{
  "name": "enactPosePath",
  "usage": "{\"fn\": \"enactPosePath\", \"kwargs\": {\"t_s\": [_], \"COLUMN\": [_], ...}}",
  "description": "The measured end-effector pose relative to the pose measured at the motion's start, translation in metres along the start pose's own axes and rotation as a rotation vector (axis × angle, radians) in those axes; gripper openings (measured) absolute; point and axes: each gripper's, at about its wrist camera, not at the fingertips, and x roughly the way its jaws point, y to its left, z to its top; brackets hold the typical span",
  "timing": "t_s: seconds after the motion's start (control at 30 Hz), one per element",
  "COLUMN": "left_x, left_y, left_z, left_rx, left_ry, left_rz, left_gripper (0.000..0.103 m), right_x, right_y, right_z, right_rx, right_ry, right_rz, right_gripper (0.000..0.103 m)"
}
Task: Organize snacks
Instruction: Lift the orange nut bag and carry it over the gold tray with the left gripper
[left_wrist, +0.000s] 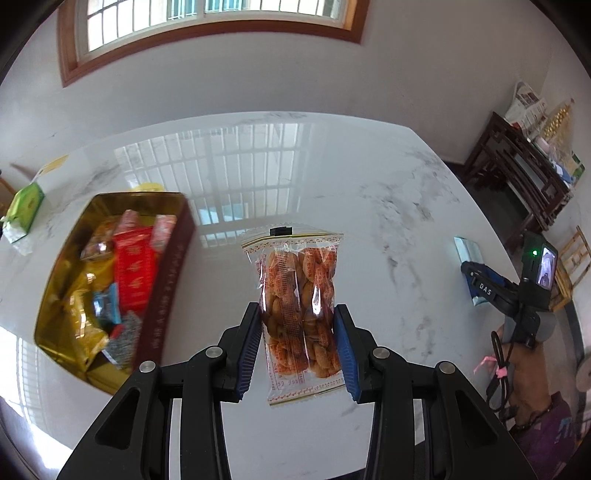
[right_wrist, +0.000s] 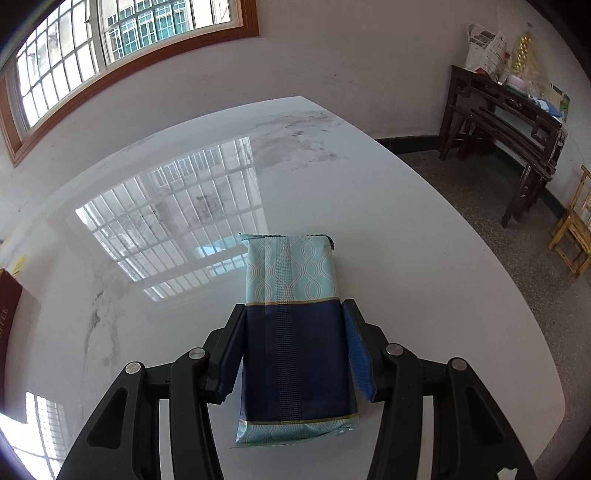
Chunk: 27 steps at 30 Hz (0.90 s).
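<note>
While open, gold tin (left_wrist: 55, 291) of snack packets (left_wrist: 131, 269)

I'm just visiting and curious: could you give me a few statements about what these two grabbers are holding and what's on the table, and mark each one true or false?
1. The left gripper is clamped on a clear snack packet. True.
2. The right gripper is empty. False: it grips a blue wrapped pack.
3. The gold-lined box already holds several snacks. True.
4. The box holds nothing red. False: a red packet lies in it.
5. A green packet lies on the marble table, outside the box. True.
</note>
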Motion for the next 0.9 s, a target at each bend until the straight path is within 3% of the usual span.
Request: {"fn": "enactPosePath", "kwargs": {"t_s": [0.4, 0.9], "left_x": [-0.018, -0.014], "left_y": [0.059, 0.130], "left_z": [-0.010, -0.013], "left_rx": [-0.055, -0.112], "left_ry": [-0.046, -0.084], "left_rz": [0.070, 0.235], "left_gripper": [0.040, 0.040], "right_x": [0.000, 0.000], "right_y": [0.010, 0.011], "right_z": [0.000, 0.001], "right_rx": [-0.005, -0.005], "right_ry": [0.002, 0.002], "right_rz": [-0.032, -0.035], "right_gripper": [0.049, 0.049]}}
